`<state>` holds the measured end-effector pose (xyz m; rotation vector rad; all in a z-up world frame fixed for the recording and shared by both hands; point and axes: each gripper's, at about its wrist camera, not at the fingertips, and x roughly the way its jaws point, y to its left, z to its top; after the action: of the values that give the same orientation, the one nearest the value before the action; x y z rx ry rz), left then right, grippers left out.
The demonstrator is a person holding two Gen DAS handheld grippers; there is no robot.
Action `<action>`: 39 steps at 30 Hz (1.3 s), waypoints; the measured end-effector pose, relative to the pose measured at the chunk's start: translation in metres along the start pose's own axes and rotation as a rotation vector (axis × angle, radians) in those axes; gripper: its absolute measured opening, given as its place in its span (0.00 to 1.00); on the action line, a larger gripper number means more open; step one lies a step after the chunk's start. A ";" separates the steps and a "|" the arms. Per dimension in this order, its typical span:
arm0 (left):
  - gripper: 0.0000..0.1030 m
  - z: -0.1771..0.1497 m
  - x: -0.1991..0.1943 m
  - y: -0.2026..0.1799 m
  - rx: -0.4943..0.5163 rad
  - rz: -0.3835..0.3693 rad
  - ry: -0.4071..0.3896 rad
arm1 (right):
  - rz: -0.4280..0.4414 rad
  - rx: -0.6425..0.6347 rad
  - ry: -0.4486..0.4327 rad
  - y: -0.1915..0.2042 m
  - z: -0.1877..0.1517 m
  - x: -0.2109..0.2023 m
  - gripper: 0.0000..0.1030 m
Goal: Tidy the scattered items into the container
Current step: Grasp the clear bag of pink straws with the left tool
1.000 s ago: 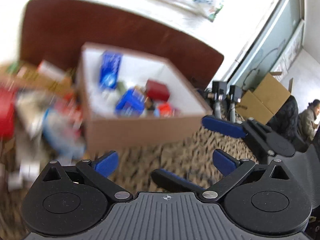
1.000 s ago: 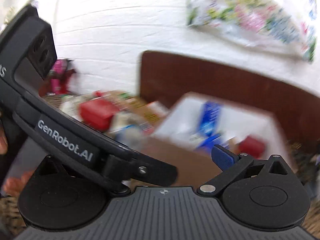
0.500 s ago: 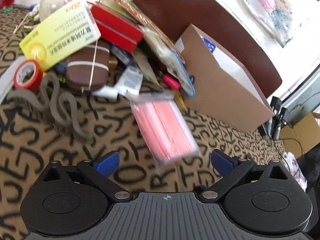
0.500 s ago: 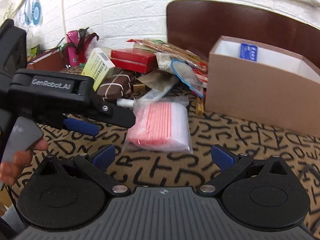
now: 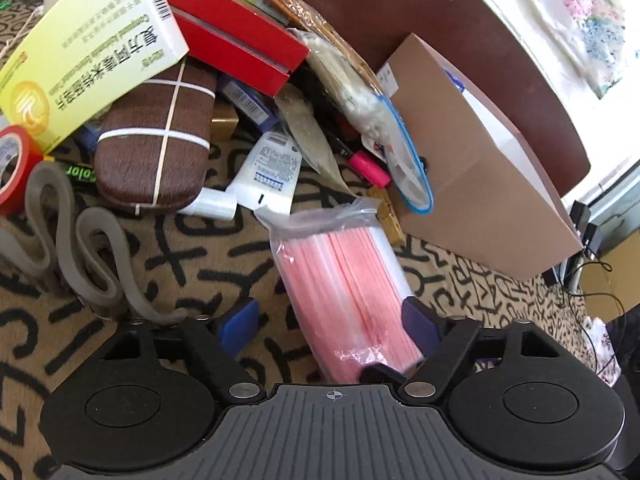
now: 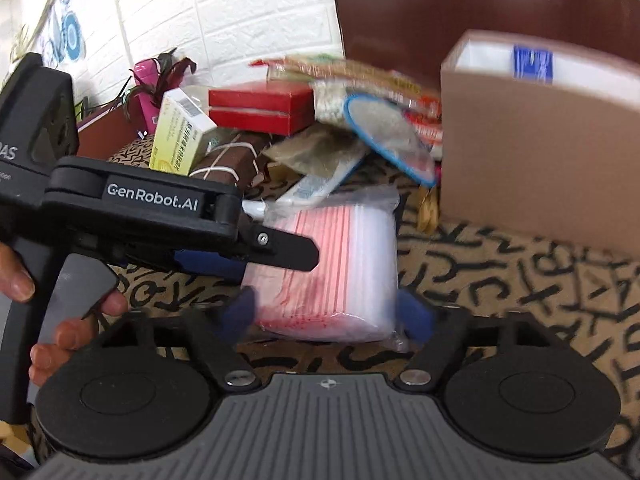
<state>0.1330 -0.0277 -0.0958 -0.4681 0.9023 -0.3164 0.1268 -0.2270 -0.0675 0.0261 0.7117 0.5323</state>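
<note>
A clear bag of pink straws (image 5: 344,276) lies on the patterned cloth in front of the brown cardboard box (image 5: 488,184). My left gripper (image 5: 332,324) is open, its blue pads either side of the bag's near end. In the right wrist view the bag (image 6: 340,264) lies between the blue pads of my open right gripper (image 6: 328,312). The left gripper (image 6: 276,252) reaches over the bag from the left. The box (image 6: 540,140) stands at the right, a blue packet (image 6: 532,62) inside it.
A pile of items lies left of the box: a yellow carton (image 5: 88,52), a red box (image 5: 236,32), a brown bundle tied with string (image 5: 156,148), a white tube (image 5: 268,172), a pink marker (image 5: 368,162), red tape (image 5: 12,164), a grey strap (image 5: 76,248).
Both grippers have moved forward and down onto the bag of straws. It now lies between each pair of pads. The left gripper had swung away from the box before that.
</note>
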 end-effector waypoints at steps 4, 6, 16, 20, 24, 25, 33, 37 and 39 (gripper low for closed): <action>0.48 -0.003 0.001 -0.003 0.021 -0.018 0.024 | -0.007 0.017 -0.002 0.006 -0.001 -0.003 0.64; 0.52 -0.007 -0.003 -0.006 0.042 -0.012 0.028 | -0.007 0.021 -0.003 0.010 -0.004 -0.013 0.57; 0.63 -0.066 -0.050 -0.015 0.145 -0.097 0.130 | 0.057 0.069 0.041 0.031 -0.060 -0.081 0.56; 0.69 -0.064 -0.052 -0.006 0.088 -0.093 0.119 | 0.029 0.148 0.014 0.023 -0.063 -0.092 0.58; 0.67 -0.053 -0.050 -0.009 0.112 -0.067 0.098 | -0.012 0.180 0.004 0.016 -0.055 -0.083 0.59; 0.66 -0.051 -0.046 -0.011 0.128 -0.063 0.103 | 0.005 0.186 0.006 0.015 -0.053 -0.079 0.59; 0.54 -0.048 -0.034 -0.011 0.157 -0.083 0.121 | 0.100 0.236 0.052 0.011 -0.058 -0.058 0.65; 0.60 -0.049 -0.032 -0.011 0.159 -0.091 0.117 | 0.099 0.258 0.039 0.009 -0.055 -0.054 0.61; 0.55 -0.049 -0.034 -0.013 0.172 -0.090 0.120 | 0.093 0.262 0.031 0.009 -0.055 -0.056 0.55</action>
<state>0.0723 -0.0363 -0.0922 -0.3336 0.9629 -0.5047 0.0523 -0.2546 -0.0733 0.2976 0.8097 0.5264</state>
